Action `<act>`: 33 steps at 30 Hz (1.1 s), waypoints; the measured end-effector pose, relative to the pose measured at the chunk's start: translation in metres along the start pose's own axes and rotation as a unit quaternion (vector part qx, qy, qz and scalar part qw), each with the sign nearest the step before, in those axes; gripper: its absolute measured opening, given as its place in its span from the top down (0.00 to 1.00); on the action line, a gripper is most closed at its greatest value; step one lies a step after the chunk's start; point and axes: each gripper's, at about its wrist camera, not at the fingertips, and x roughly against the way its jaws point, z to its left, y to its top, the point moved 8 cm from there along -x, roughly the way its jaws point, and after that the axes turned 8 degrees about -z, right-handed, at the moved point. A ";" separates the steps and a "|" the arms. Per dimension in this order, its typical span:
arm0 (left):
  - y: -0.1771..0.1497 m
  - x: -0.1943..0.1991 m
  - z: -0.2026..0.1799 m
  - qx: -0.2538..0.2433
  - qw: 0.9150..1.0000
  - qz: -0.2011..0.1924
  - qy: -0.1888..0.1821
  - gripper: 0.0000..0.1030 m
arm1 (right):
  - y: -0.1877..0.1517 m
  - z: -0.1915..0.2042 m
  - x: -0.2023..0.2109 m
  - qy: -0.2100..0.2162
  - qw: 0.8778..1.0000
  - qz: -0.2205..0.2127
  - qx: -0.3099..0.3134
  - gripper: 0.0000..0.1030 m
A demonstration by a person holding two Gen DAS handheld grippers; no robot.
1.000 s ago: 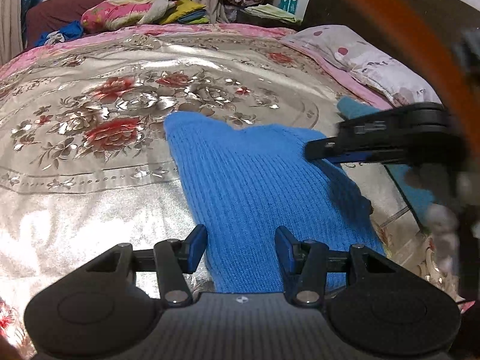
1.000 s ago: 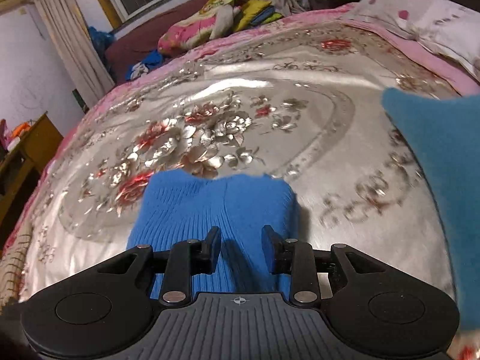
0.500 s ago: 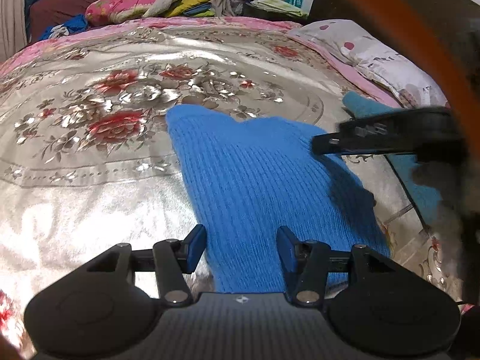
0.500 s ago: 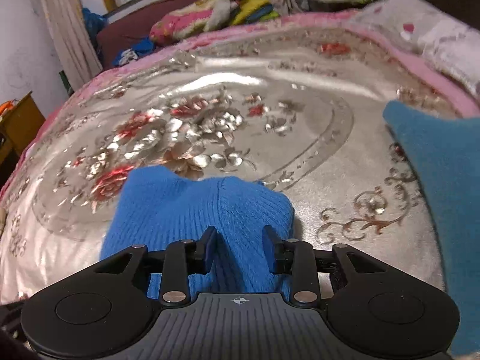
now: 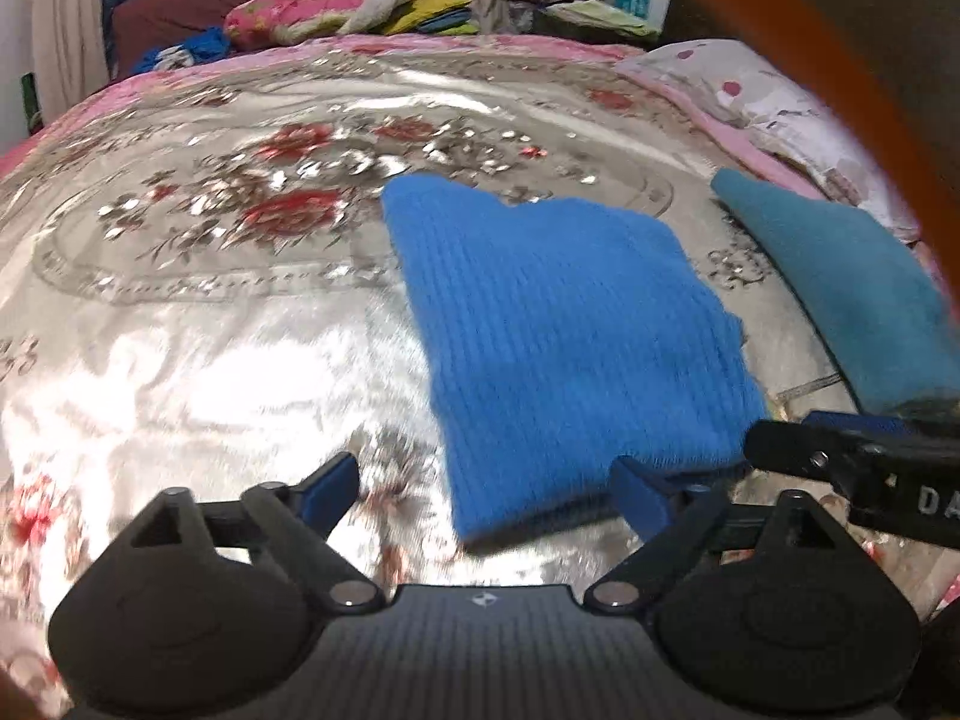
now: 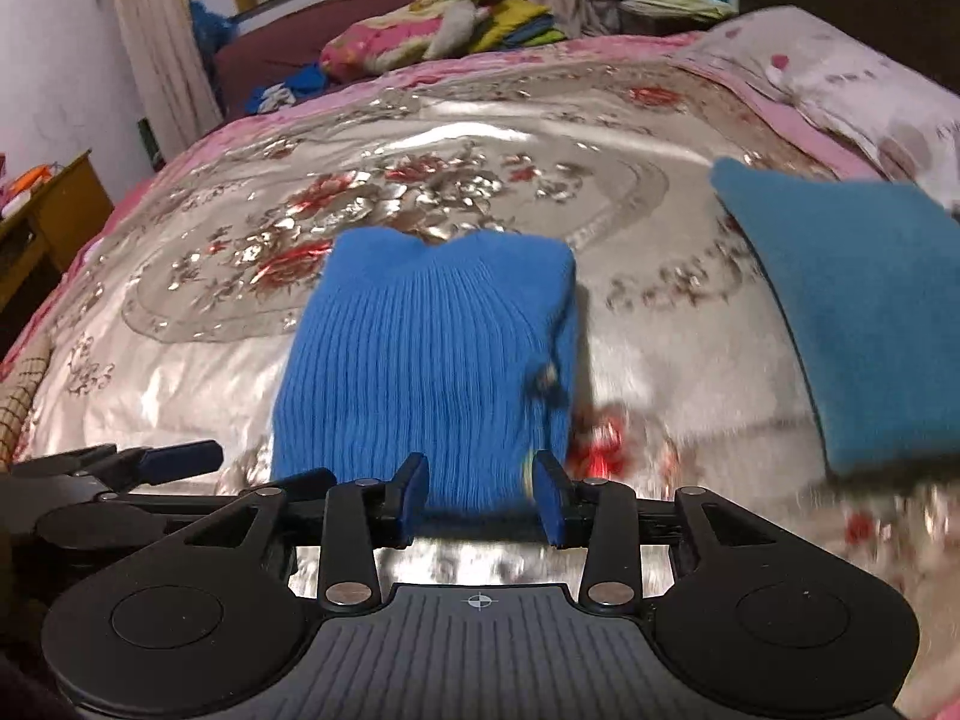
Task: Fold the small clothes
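A bright blue ribbed knit garment [image 5: 558,330] [image 6: 432,348] lies folded flat on the shiny floral bedspread [image 5: 180,360] [image 6: 180,330]. My left gripper [image 5: 486,489] hovers at its near left corner. The jaws are opening wide, with only that corner between them and no pad pressing. My right gripper [image 6: 480,495] sits at the garment's near edge. Its jaws are opening a little and the fabric between them lies unbunched. Each gripper shows side-on in the other's view: the right gripper [image 5: 840,456], the left gripper [image 6: 174,459].
A folded teal garment [image 5: 840,276] [image 6: 852,300] lies to the right of the blue one. Beyond it is a spotted pillow [image 5: 768,102] [image 6: 840,78]. Piled bedding [image 5: 336,6] [image 6: 420,30] lines the far side. A wooden cabinet [image 6: 48,216] stands left of the bed.
The left jaws have spread wide and now frame the garment's near corner. The right gripper has pulled back from over the garment to its near edge, sliding low in the left wrist view.
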 end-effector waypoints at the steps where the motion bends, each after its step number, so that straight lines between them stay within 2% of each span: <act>1: -0.003 0.000 0.000 -0.001 1.000 0.004 0.005 0.03 | -0.003 0.000 0.001 -0.001 1.000 0.002 -0.003 0.63; 5: -0.012 0.002 -0.002 -0.010 1.000 0.013 0.020 0.02 | -0.018 -0.002 0.003 -0.008 1.000 0.012 -0.007 0.62; 12: -0.021 0.006 -0.006 -0.002 1.000 0.013 0.024 0.00 | -0.030 -0.003 0.006 -0.010 1.000 0.018 -0.023 0.60; 24: -0.024 0.015 -0.005 -0.008 0.999 -0.001 0.034 0.00 | -0.040 -0.001 0.012 -0.011 0.999 0.019 -0.031 0.59; 33: -0.027 0.017 -0.006 -0.003 0.999 0.004 0.033 0.00 | -0.043 -0.002 0.014 -0.012 0.999 0.018 -0.037 0.59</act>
